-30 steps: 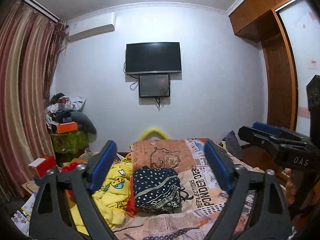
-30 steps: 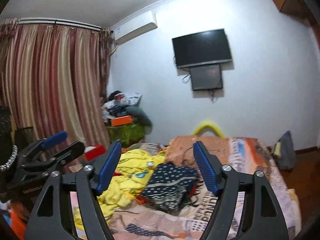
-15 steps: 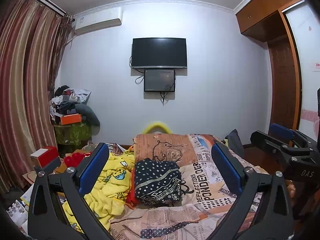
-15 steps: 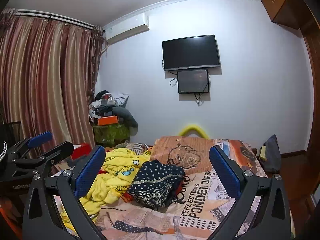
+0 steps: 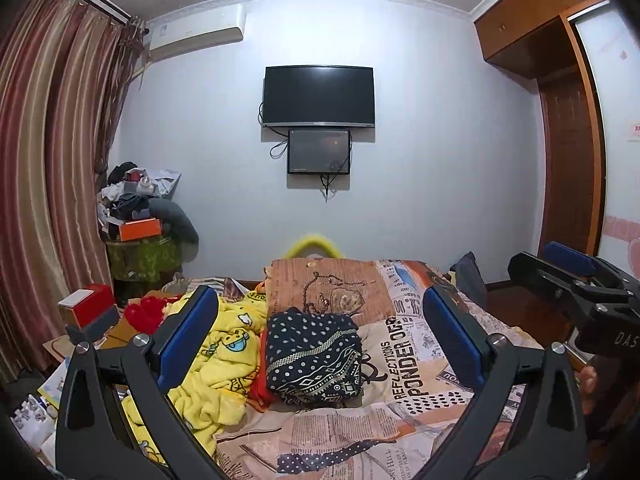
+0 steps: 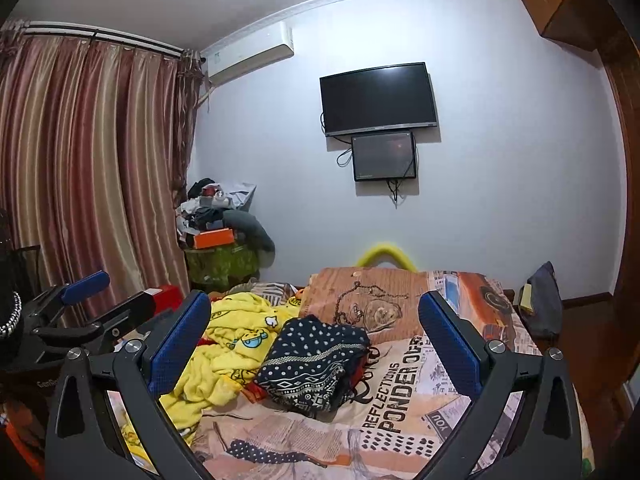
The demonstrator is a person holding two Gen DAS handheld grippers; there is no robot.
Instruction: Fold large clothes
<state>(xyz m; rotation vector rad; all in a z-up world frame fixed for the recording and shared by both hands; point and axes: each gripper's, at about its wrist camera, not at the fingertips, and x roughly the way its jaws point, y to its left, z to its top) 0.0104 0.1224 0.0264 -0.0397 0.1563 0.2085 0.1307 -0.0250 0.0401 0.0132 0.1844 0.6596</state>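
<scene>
A folded navy garment (image 5: 314, 360) (image 6: 312, 360) with white dots and bands lies mid-bed on a newspaper-print sheet (image 5: 412, 364) (image 6: 400, 400). Left of it a yellow cartoon-print garment (image 5: 218, 364) (image 6: 236, 340) lies crumpled. My left gripper (image 5: 318, 300) hovers short of the bed, open wide, nothing between its blue pads (image 5: 188, 336). My right gripper (image 6: 314, 298) is open just as wide, with nothing in it, framing the same navy garment. Each shows in the other's view: right gripper (image 5: 536, 262) at the right edge, left gripper (image 6: 120, 292) at the left.
A brown printed pillow (image 5: 324, 284) lies at the bed's far end. A cluttered green-draped stand (image 5: 144, 256) and a red box (image 5: 90, 304) sit left by the curtain (image 5: 48, 184). A dark bag (image 6: 542, 304) and wooden wardrobe (image 5: 568, 152) are right.
Both grippers' jaws have spread wider, the right one more. The right view has swung so that the bed sits centred, and the left view has levelled.
</scene>
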